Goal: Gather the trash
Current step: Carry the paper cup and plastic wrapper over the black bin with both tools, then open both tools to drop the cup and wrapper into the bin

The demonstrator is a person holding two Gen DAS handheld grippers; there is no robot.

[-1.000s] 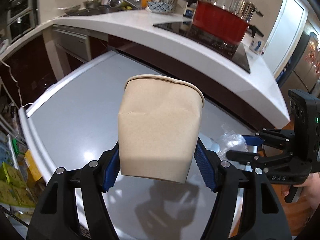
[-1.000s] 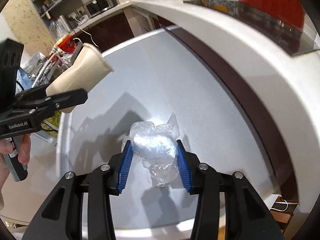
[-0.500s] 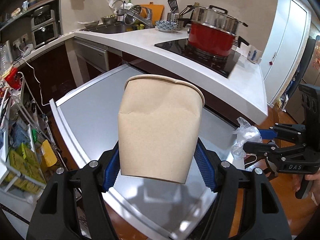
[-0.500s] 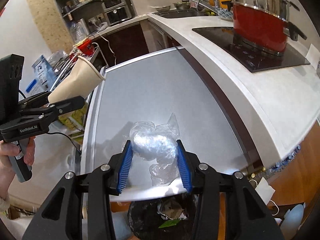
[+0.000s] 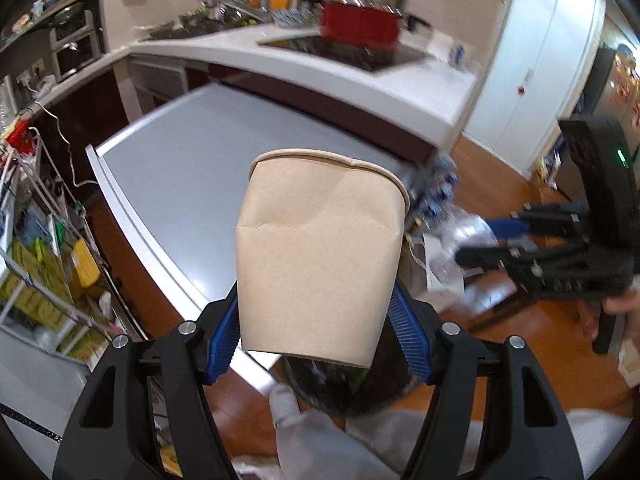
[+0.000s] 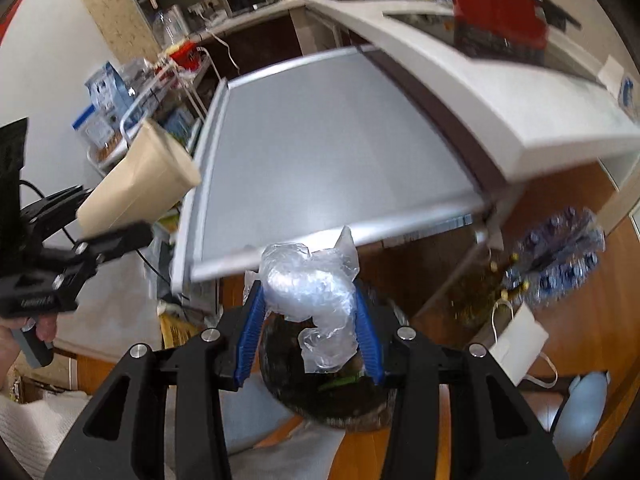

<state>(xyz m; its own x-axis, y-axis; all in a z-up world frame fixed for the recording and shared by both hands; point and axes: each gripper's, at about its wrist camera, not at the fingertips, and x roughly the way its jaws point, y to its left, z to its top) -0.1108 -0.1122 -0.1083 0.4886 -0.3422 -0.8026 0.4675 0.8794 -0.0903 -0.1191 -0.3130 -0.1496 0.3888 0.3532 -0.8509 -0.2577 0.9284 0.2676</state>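
Trash airborne past the grey bench's [image 6: 332, 152] near edge: left gripper [image 5: 316, 332] clamps paper cup [image 5: 320, 252], right gripper [image 6: 308, 328] pinches crumpled plastic wrap [image 6: 308, 284] above dark bin [image 6: 332, 396].

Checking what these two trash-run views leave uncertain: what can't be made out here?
- Trash bin contents: right wrist view, dark, covered by the plastic wrap.
- Paper cup inside: left wrist view, only its outer wall shows.
- Red pot: blurred in both views.
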